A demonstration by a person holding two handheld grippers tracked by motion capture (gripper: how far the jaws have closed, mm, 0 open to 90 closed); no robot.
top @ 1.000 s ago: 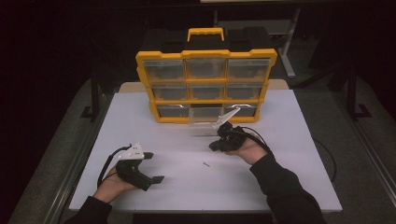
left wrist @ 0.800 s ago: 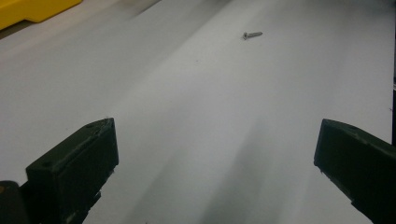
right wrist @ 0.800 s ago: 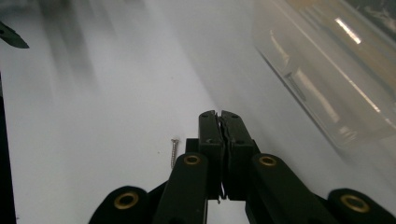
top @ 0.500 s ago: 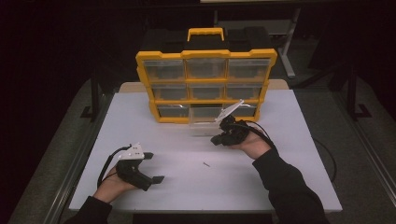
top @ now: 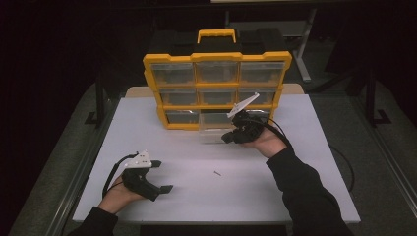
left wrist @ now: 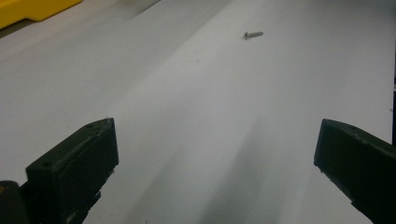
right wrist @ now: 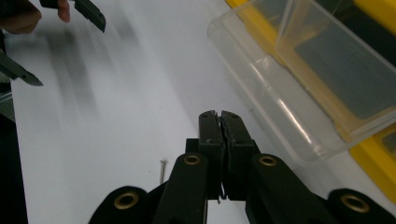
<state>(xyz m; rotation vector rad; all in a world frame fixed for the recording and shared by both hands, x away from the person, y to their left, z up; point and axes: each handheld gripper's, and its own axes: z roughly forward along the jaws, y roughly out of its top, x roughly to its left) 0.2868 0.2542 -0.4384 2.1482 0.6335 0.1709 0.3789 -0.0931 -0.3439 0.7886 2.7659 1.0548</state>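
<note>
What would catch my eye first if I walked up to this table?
Most striking is the yellow organizer with clear drawers, standing at the far side of the white table; one clear drawer in its bottom row is pulled out. The right gripper, jaws shut, hangs just in front of that drawer. A lone small screw lies mid-table, and the left gripper rests open at the near left.
</note>
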